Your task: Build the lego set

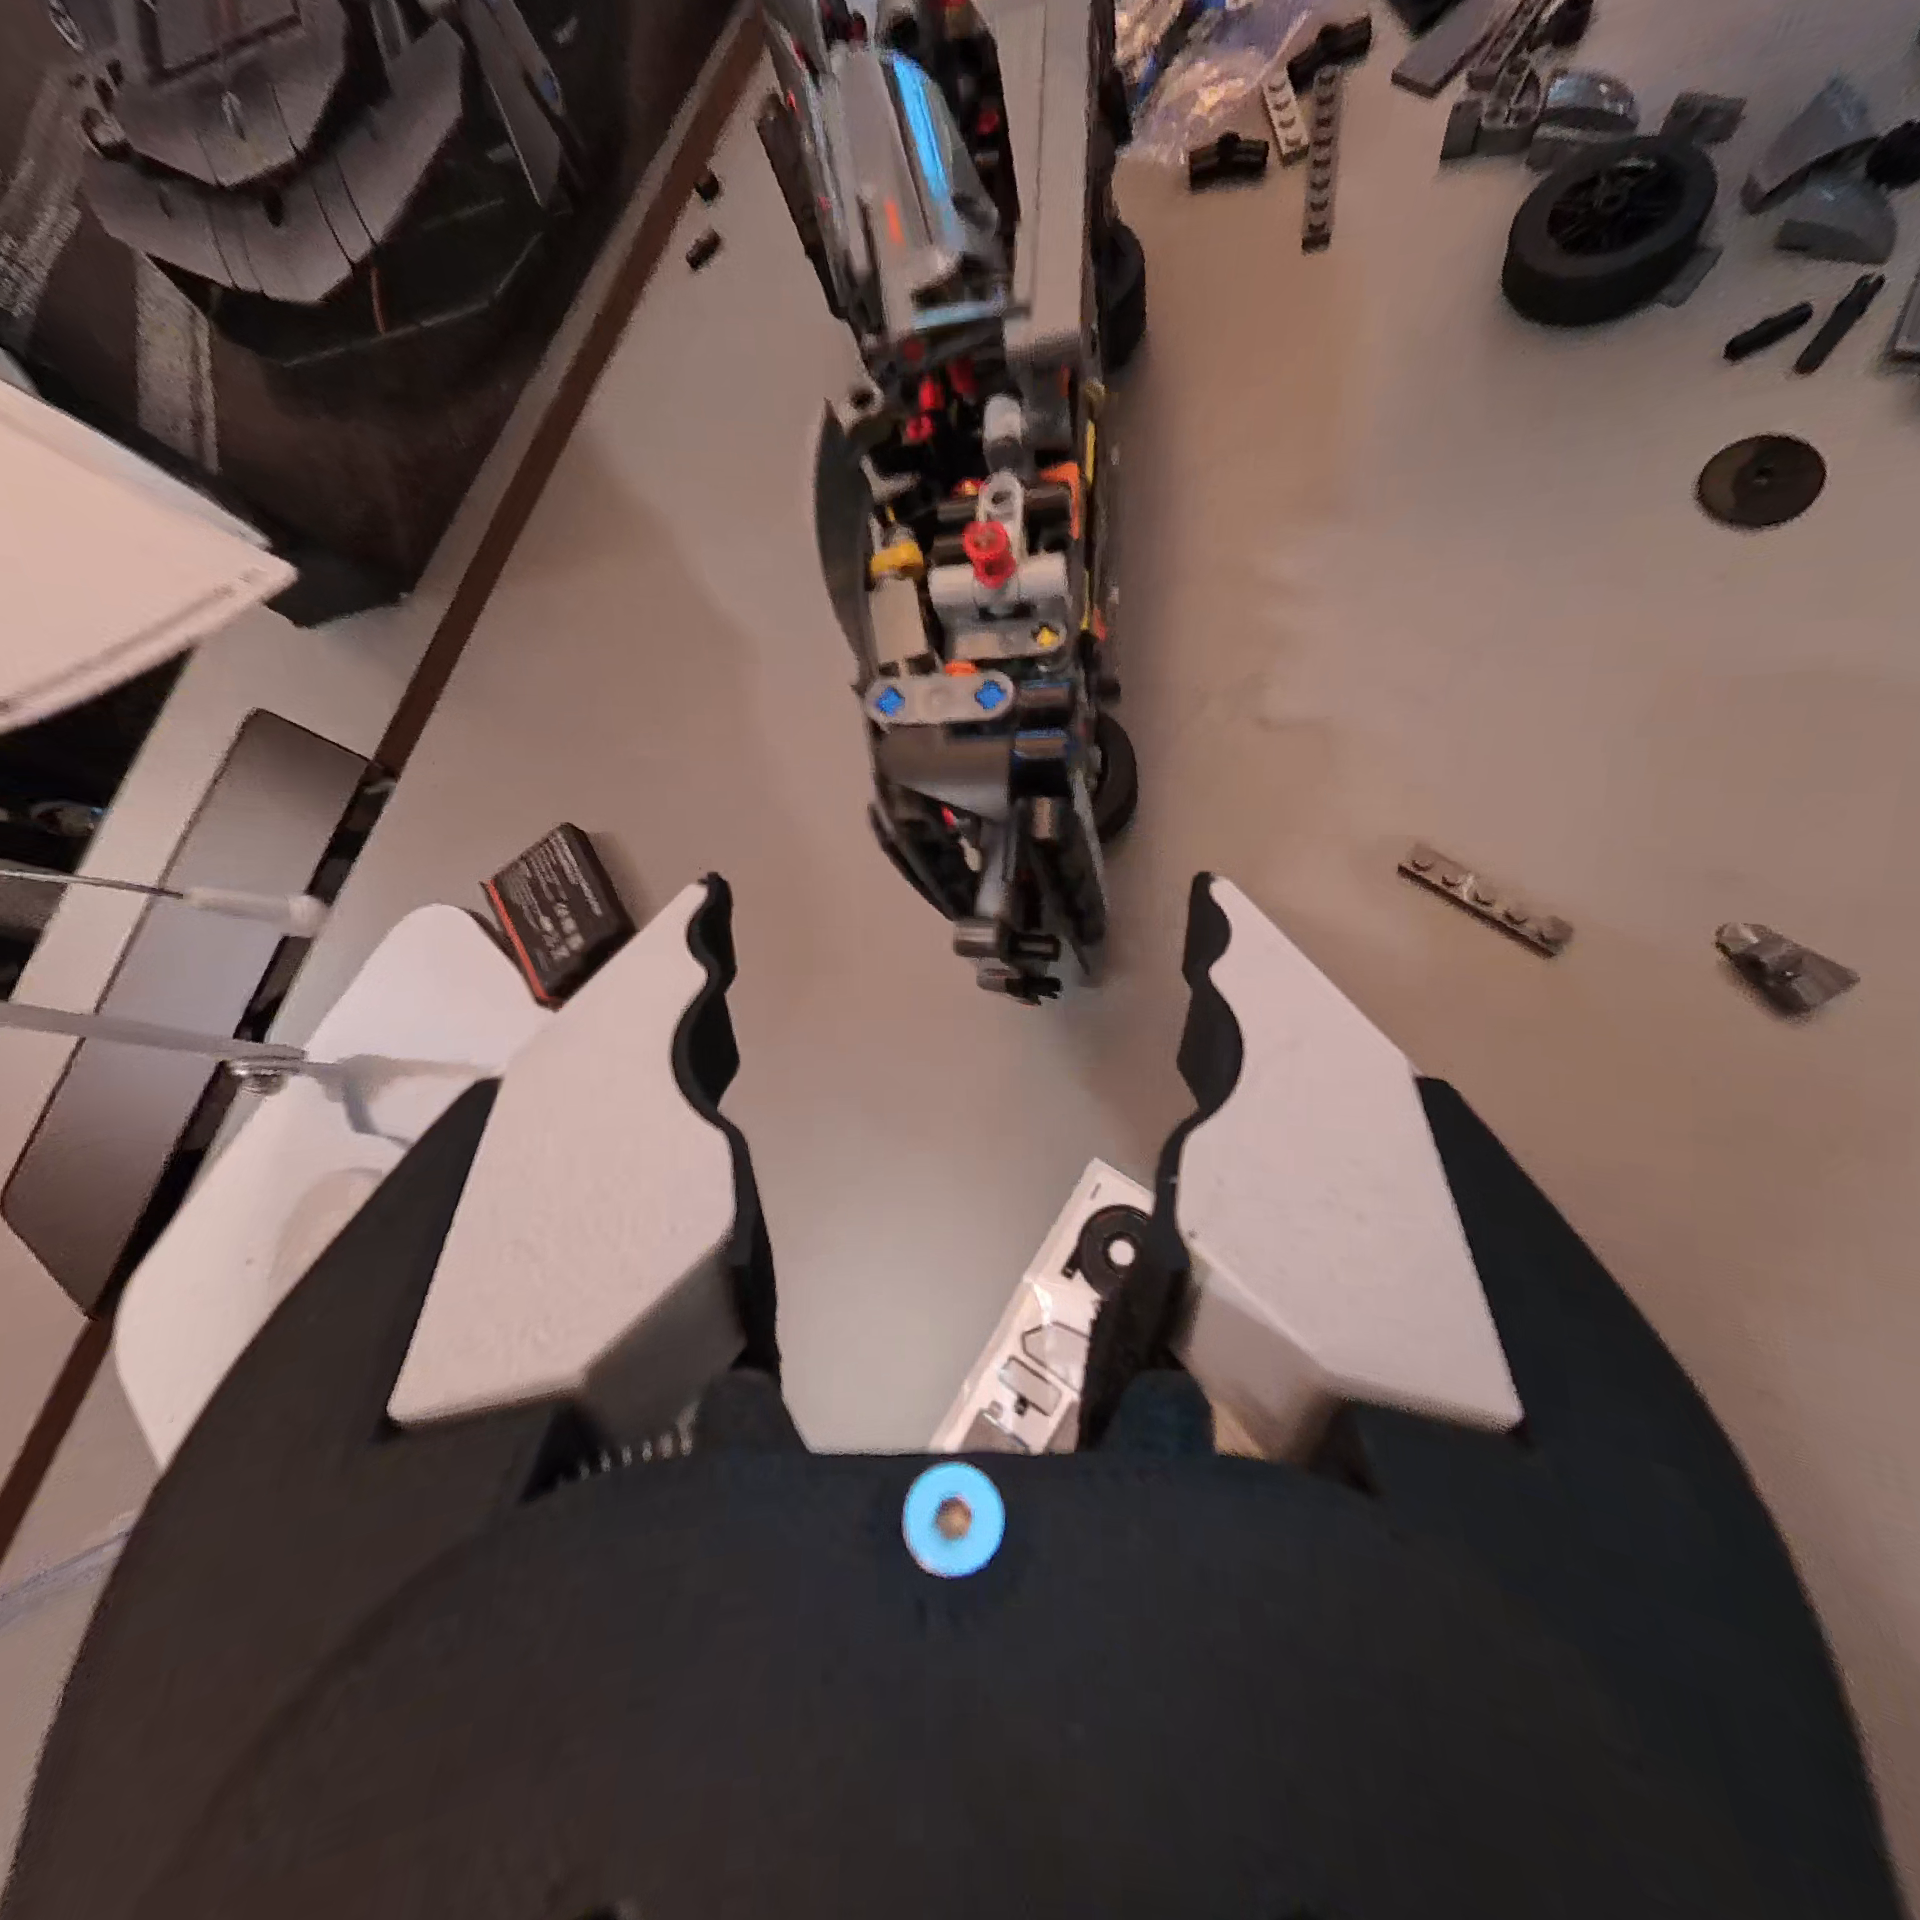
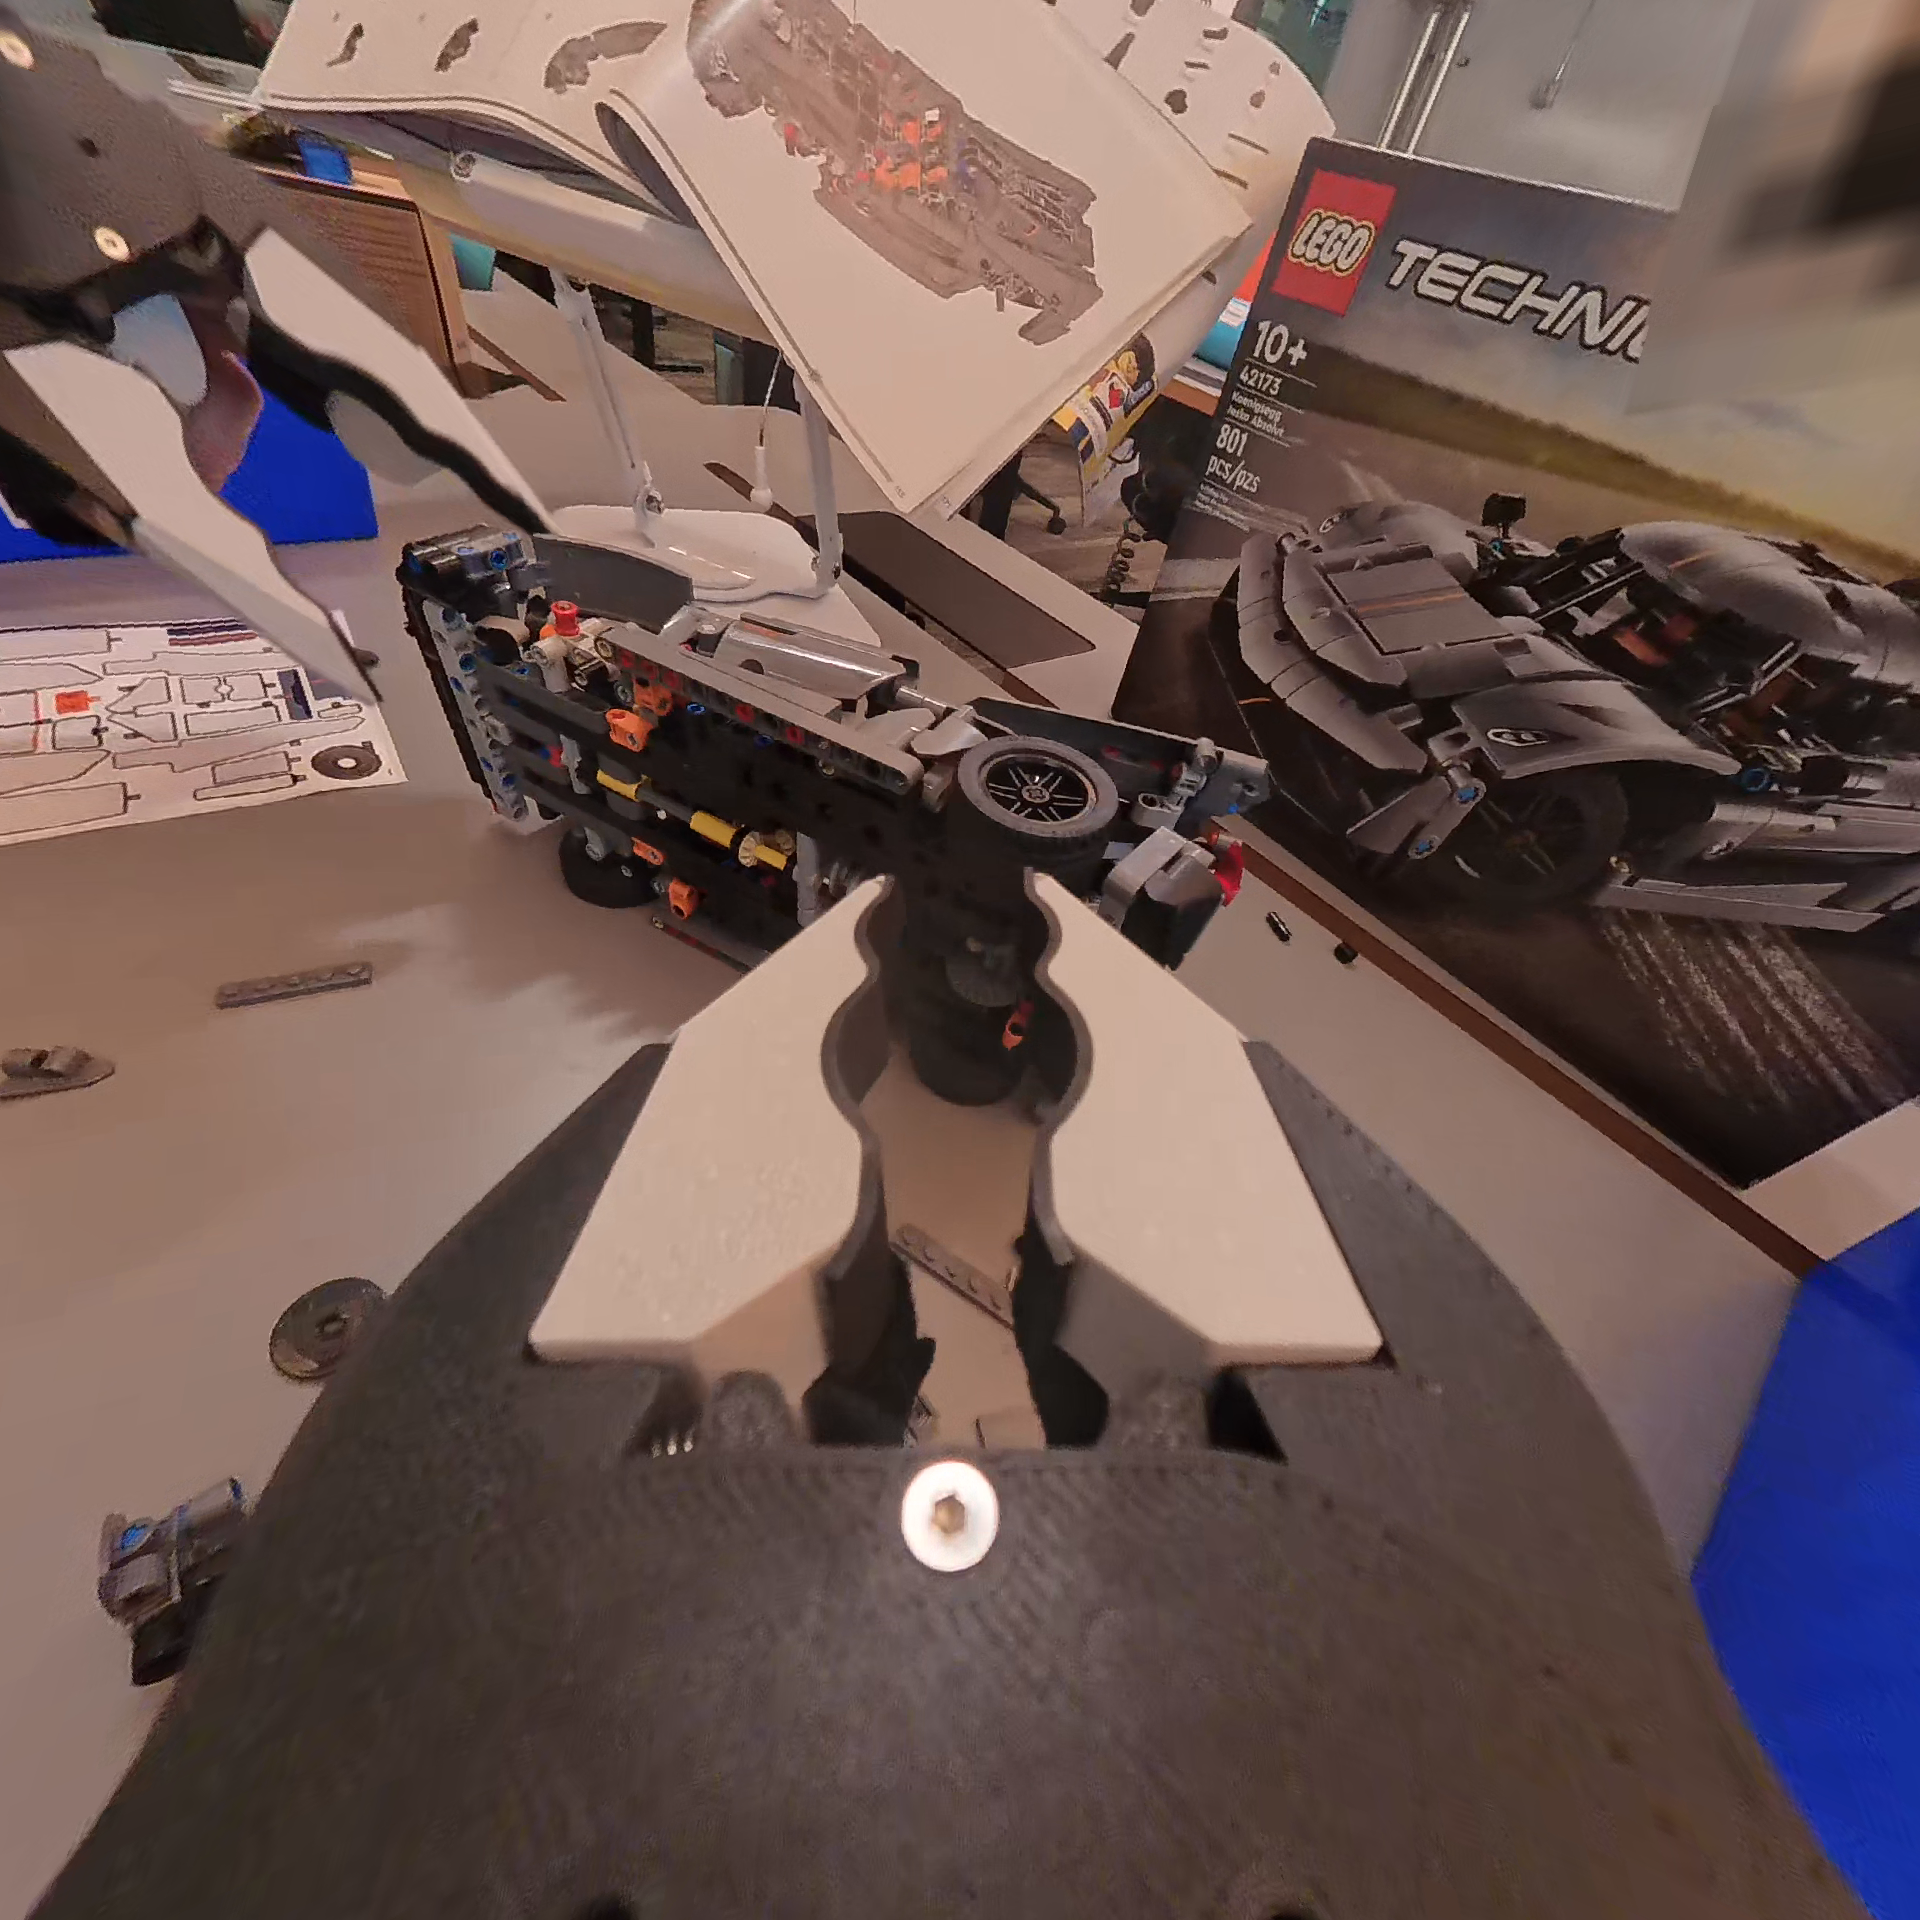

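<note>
Printed set box [image 2: 1538, 665] with a logo patch and car picture standing at the table's [image 2: 260, 1143] far edge, writing not copied; open instruction booklet [image 2: 935, 208] propped above, sticker sheet [image 2: 156, 717] flat at left. Half-built car chassis [image 2: 727, 748] tipped on its side mid-table, long axis running away from the left gripper [image 1: 956, 914], 1 mounted wheel [image 2: 1037, 787] facing up. Left gripper spread wide and empty above the table; right gripper [image 2: 961, 894] clamped on the chassis's near end under that wheel.
</note>
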The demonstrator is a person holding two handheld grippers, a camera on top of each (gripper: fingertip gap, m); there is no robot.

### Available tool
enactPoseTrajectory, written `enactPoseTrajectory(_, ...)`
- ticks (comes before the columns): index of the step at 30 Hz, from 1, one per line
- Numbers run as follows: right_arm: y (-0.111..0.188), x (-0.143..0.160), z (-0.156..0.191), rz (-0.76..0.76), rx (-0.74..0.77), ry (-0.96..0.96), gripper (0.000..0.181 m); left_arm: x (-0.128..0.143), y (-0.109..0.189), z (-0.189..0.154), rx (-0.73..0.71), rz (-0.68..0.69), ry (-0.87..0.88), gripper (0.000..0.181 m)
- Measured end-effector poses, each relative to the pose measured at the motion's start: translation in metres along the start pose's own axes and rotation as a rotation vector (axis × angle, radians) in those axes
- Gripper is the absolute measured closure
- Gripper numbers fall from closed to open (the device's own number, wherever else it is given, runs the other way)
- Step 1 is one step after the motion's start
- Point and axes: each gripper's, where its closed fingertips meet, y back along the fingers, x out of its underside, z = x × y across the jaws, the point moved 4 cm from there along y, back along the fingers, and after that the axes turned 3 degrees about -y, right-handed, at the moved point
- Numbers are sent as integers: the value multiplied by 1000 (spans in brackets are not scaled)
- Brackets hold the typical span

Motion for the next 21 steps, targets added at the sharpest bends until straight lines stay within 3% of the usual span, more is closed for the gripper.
enactPoseTrajectory(8, 0, -2, 4, 0, -7, 9, 163, 11, -37, -14, -18, -54, 89, 103)
enactPoseTrajectory(14, 1, -3, 2, -3, 0, 8, 163, 7, -47, -11, -52, -80, 85, 134)
enactPoseTrajectory(21, 5, 2, -13, 8, 40, -47, 163, 7, -47, -10, -53, -109, 101, 138)
